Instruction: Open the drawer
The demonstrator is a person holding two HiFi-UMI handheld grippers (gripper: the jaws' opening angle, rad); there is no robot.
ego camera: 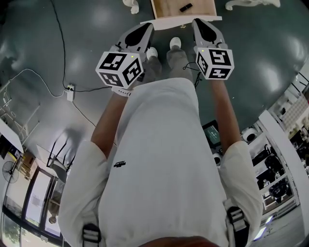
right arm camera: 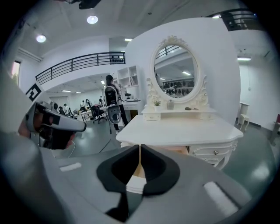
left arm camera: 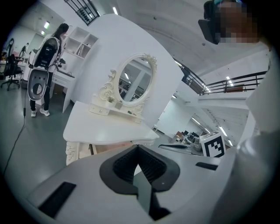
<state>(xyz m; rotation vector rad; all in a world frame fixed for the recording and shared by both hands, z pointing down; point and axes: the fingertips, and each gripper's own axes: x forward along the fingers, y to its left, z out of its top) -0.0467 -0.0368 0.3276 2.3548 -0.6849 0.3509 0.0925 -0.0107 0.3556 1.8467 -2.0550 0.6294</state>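
Large hall with dark grey, glossy floor (ego camera: pixel 58 106). Thin black cable (ego camera: pixel 57 43) across it, leading to a white power strip (ego camera: pixel 70 91). White partition wall (right arm camera: pixel 135 48) behind a white dressing table (right arm camera: pixel 183 129) with an oval mirror (right arm camera: pixel 175 68). Upper gallery with dark railing (right arm camera: pixel 78 61) along the far side. Round ceiling lamps (right arm camera: pixel 92 19), lit. Open white shelves (right arm camera: pixel 131 76) further back, with office chairs (right arm camera: pixel 96 113) near them. Glazed panels (ego camera: pixel 36 202) at one edge of the floor.

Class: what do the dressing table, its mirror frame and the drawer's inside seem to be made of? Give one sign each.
Dressing table: probably painted wood, smooth matt white.
Mirror frame: carved or moulded white scrollwork; material unclear.
Drawer inside: bare tan board, likely plywood.
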